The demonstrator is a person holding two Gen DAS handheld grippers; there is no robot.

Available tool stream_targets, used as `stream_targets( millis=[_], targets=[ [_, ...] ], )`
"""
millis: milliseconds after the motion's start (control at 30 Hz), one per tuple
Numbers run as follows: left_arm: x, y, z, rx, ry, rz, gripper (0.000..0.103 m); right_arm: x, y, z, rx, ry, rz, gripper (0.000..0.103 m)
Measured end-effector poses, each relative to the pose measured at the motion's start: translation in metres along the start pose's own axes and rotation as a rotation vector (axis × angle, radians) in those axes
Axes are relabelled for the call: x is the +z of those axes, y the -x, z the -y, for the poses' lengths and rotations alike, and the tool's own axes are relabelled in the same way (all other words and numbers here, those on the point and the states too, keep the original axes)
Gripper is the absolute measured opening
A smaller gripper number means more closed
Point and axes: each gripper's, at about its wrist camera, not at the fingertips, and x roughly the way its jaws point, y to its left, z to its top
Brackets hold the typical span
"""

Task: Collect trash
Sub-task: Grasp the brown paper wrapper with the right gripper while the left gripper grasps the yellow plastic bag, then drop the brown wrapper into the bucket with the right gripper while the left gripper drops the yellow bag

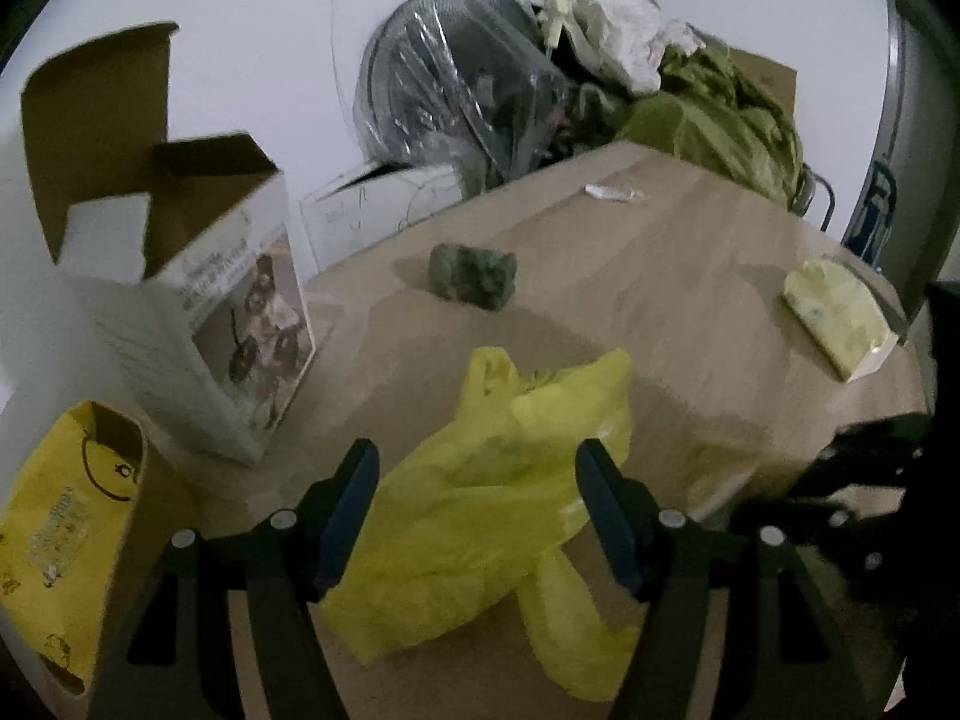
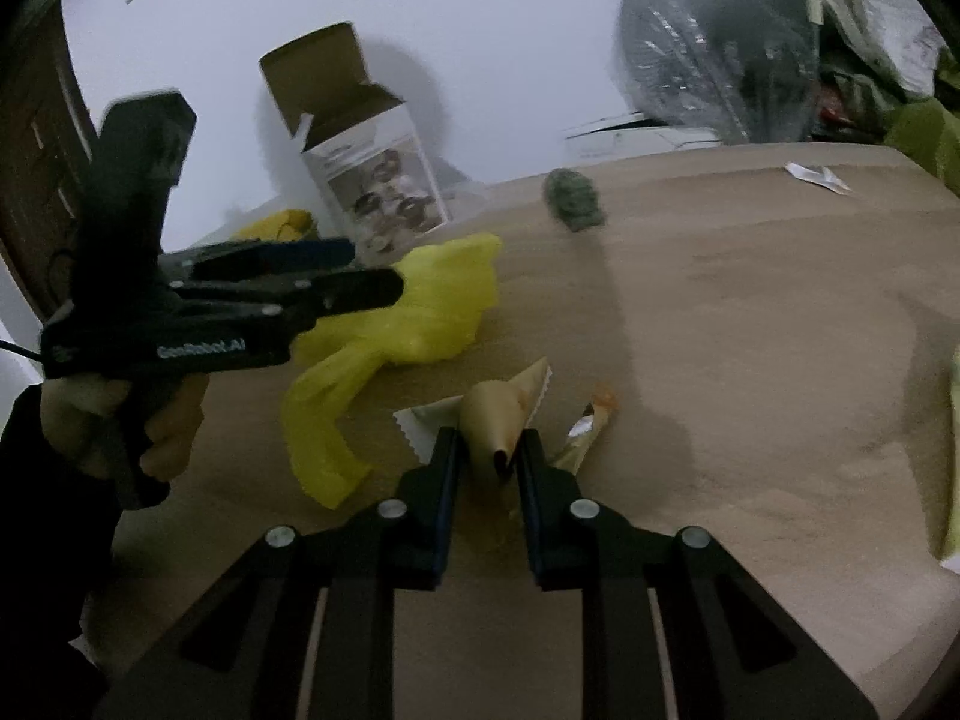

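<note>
Left hand-held gripper [image 1: 477, 474] hangs wide over the yellow bag [image 1: 498, 480], nothing between its jaws, so it should drop lower and pinch one rim layer to lift the mouth. Middle of the counter [image 2: 750, 312]: a green wad [image 2: 573, 198] waits far back. Right hand-held gripper [image 2: 487, 450] is narrow, clamped on a tan wrapper [image 2: 504, 408], with another wrapper [image 2: 591, 426] just beside. Best keep that pinch firm and carry it across to the bag.
</note>
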Motion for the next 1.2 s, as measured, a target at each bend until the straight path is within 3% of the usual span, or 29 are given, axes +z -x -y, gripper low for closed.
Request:
stream_targets(
  millis=[433,467,500,533,700,900,1200],
  targets=[
    [-0.017,-0.017,0.017,0.009,-0.046,-0.092,0.068,-0.014,0.030,0.020,-0.054,-0.041,0.027,0.018],
    [-0.018,-0.015,0.019,0.004,-0.051,-0.087,0.066,-0.015,0.031,0.020,-0.057,-0.043,0.029,0.018],
    [-0.020,-0.013,0.021,0.000,-0.058,-0.080,0.053,-0.016,0.034,0.020,-0.059,-0.044,0.031,0.018],
    [-0.021,-0.011,0.023,0.001,-0.065,-0.077,0.048,-0.018,0.035,0.020,-0.062,-0.043,0.032,0.018],
    [-0.029,0.001,0.037,-0.017,-0.093,-0.058,0.032,-0.027,0.046,0.016,-0.072,-0.039,0.039,0.018],
    [-0.037,0.021,0.044,-0.023,-0.072,-0.014,0.025,-0.036,0.059,0.010,-0.082,-0.033,0.047,0.018],
    [-0.054,0.059,0.052,-0.022,-0.042,0.049,0.025,-0.049,0.074,0.000,-0.098,-0.025,0.060,0.018]
  ],
)
